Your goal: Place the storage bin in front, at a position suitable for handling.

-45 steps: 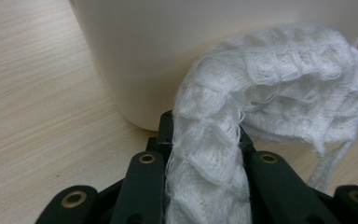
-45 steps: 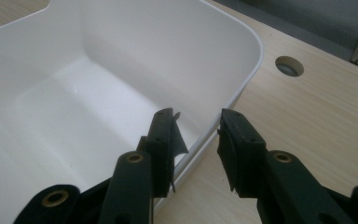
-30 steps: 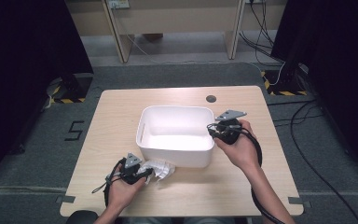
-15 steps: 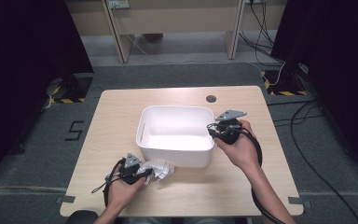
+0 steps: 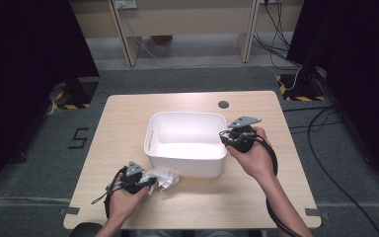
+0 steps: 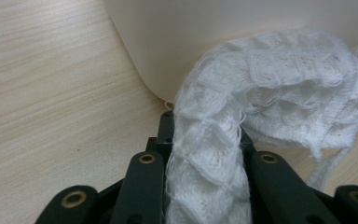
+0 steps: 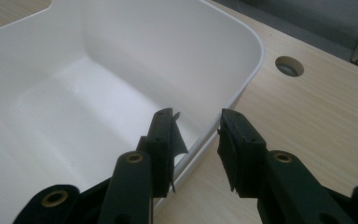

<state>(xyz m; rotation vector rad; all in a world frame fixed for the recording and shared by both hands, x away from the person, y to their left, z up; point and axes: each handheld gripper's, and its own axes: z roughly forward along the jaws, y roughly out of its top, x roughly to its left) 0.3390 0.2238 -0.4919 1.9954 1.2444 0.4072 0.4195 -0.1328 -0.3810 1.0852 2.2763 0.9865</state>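
Lying bunched, white knitted cloth, loose threads

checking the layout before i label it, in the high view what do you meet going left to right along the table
left hand-held gripper shut on the crumpled white knitted cloth → white rectangular plastic bin → right hand-held gripper straddling the bin's right rim

Pale wooden table, rectangular, with rounded corners and a round cable hole near the far edge. Standing on it at the middle: a white plastic tub, open side up. Lying on the wood just beside the tub's near left corner, touching its wall: a crumpled white knitted cloth. Beneath the table, grey carpet floor.
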